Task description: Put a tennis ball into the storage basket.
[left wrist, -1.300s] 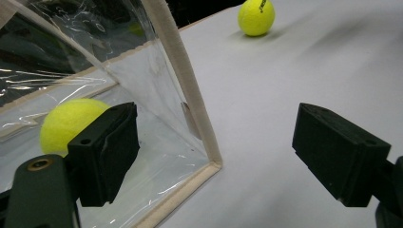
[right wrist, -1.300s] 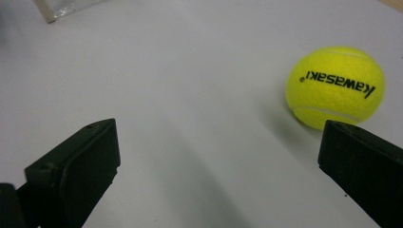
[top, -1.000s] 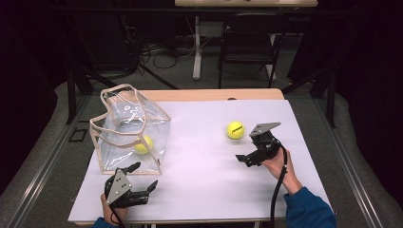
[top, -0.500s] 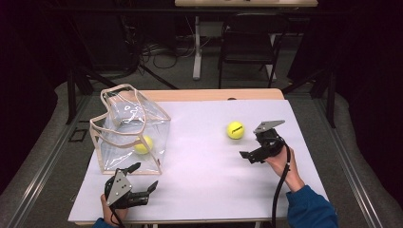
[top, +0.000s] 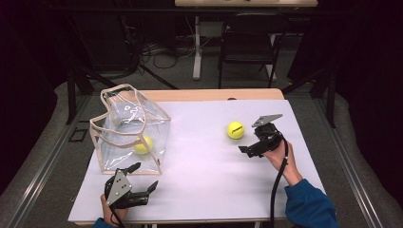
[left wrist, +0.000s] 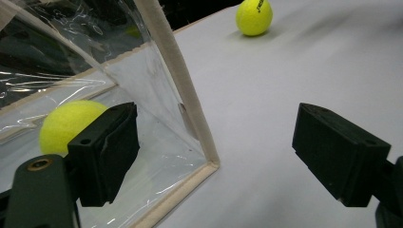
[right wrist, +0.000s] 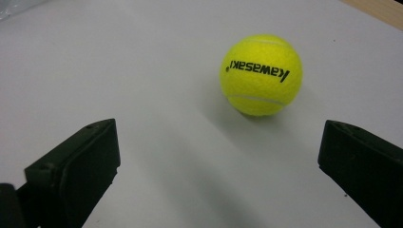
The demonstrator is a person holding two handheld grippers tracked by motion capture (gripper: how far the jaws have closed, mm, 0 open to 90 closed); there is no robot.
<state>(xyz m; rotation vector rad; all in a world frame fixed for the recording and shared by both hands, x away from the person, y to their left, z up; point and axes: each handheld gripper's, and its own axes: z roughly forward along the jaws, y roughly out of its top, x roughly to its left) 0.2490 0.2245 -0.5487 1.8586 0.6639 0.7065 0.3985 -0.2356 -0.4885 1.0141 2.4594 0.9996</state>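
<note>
My right gripper (top: 251, 151) has jaws apart, just short of the loose ball (top: 235, 129) on the surface (top: 209, 180). A nudge could roll it away. My left gripper (top: 142, 183), jaws apart, sits beside the clear bag (top: 128, 130) holding another ball (top: 143, 145).

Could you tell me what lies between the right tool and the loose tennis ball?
Nothing: the right gripper view shows bare white tabletop between the open right tool and the tennis ball.

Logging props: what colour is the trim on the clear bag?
Beige trim edging the clear bag, seen best in the left gripper view.
</note>
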